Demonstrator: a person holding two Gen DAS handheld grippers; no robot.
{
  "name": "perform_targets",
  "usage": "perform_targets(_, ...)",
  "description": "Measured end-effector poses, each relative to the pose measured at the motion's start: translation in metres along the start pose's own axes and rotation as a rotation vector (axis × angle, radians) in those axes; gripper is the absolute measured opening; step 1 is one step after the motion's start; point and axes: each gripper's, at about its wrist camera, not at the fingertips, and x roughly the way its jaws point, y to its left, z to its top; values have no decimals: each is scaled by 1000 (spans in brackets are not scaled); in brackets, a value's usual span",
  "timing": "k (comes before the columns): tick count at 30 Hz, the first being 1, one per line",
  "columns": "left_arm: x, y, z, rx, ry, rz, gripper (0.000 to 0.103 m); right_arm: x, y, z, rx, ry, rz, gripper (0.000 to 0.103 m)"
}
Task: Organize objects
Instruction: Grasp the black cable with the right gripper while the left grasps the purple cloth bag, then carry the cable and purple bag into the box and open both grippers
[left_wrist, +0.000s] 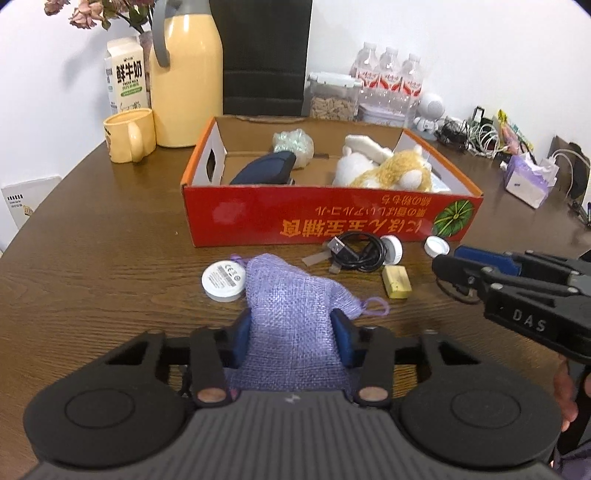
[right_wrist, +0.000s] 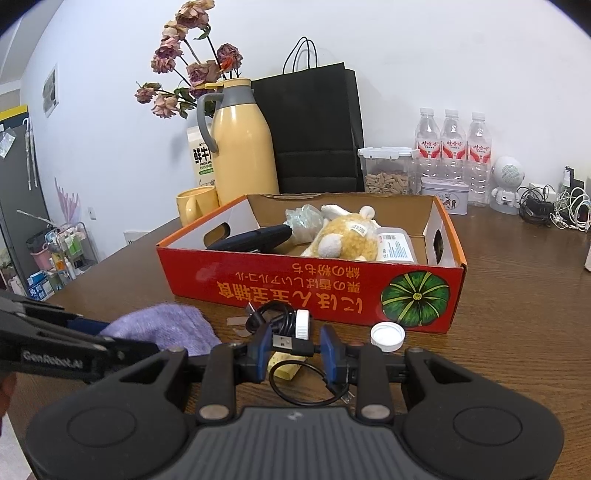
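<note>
Risk: pouch or cable slips before reaching box
Left claw clamps the soft purple pouch; right claw pinches the black cable, whose loose loop may snag the red box wall

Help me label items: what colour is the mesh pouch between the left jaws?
Pale purple mesh pouch, clearest in the left wrist view.

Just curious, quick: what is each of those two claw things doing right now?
Left gripper: closed on the purple pouch.
Right gripper: around the black cable; grip cannot be told.
</note>
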Motion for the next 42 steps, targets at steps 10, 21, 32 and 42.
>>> perform_targets(10,-25,7,8,-8,-97,-41,17,-2,7,3,-21,-5,-2,28)
perform_targets(21,-39,7,43,-32,-232,-85,13,-1,21,36,-91,-67,-10,28)
perform_targets(32,-15,19,93,-68,-303,-113,13,35,35,83,-161,-111,-32,28)
perform_targets(42,45,31,133,-93,-297,-141,13,97,29,113,-206,-92,-68,28)
